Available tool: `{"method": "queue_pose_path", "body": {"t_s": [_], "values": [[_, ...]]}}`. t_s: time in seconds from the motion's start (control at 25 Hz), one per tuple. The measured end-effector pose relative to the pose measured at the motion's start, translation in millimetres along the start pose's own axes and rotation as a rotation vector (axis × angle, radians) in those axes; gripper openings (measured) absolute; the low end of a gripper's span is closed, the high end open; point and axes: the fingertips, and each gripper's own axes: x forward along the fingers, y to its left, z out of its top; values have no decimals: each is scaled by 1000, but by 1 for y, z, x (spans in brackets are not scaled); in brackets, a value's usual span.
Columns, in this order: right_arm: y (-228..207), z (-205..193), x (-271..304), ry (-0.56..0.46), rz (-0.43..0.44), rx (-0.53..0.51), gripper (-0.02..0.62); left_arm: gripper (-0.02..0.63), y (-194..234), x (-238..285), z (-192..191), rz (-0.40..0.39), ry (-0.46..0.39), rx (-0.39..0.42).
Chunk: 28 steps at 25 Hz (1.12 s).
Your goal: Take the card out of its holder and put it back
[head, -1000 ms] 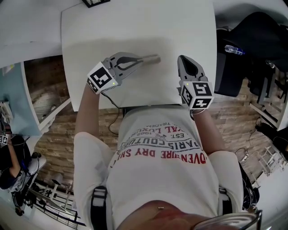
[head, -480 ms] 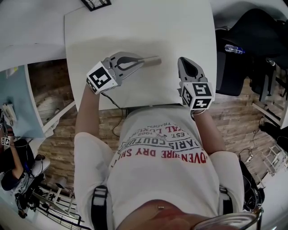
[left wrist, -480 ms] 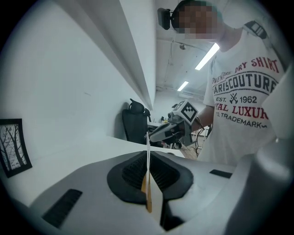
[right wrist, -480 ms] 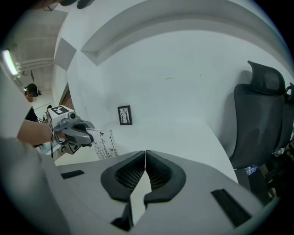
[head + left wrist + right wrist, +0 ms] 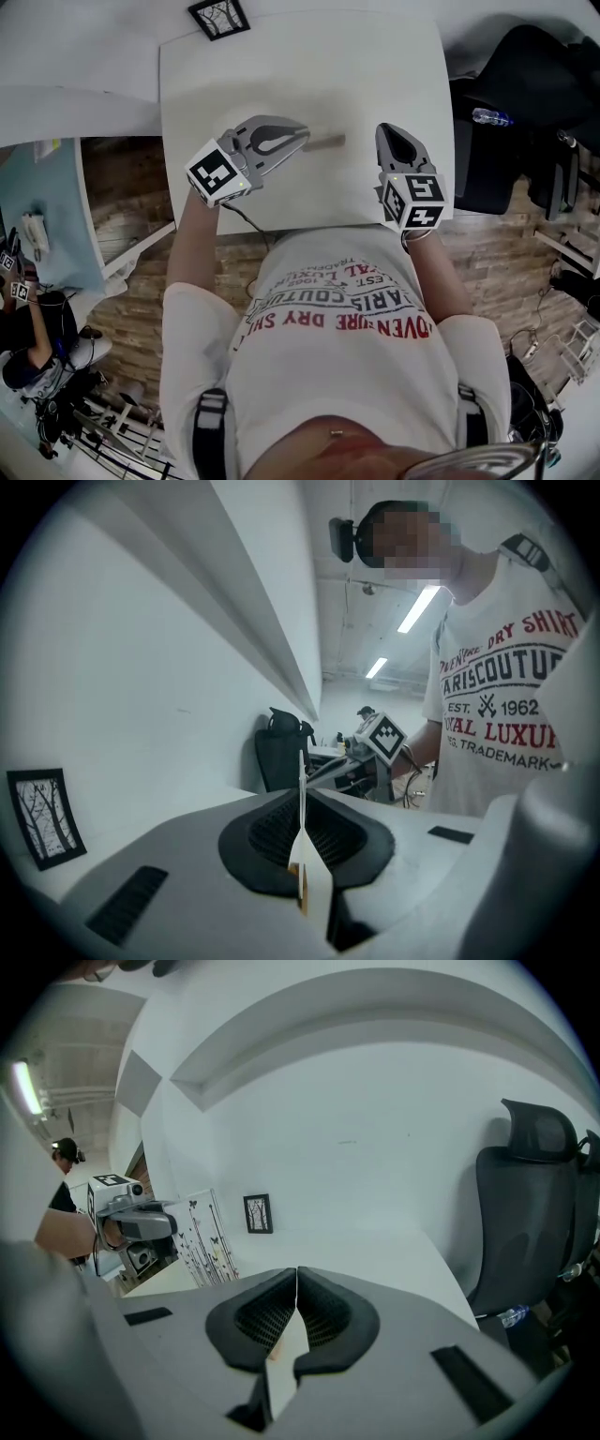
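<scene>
My left gripper is shut on the card holder, held above the white table. In the head view the holder is a thin strip sticking out to the right of the fingertips. The right gripper view shows it as a clear sleeve printed with black butterflies and stems, gripped by its left end. In the left gripper view it stands edge-on between the closed pads. My right gripper hovers near the table's right edge, apart from the holder, shut with nothing between its pads.
A small black picture frame lies at the table's far edge. A black office chair and a water bottle are just right of the table. A pale blue desk stands to the left.
Both grippers have risen from the table, the left more, carrying the card holder up with it. The jaws of both stay closed.
</scene>
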Motion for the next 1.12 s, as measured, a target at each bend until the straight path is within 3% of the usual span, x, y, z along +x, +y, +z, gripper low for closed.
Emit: {"method": "queue_pose_path", "body": {"t_s": [0.36, 0.52, 0.68, 1.12], "values": [[23, 24, -8, -76, 27, -11, 26, 37, 8, -39, 52, 315, -151, 43], [28, 34, -8, -105, 40, -20, 26, 37, 16, -54, 53, 492, -147, 33], [34, 39, -4, -125, 53, -22, 26, 37, 23, -72, 42, 700, -133, -31], [41, 45, -1, -135, 75, -27, 26, 37, 21, -89, 22, 884, -119, -159]]}}
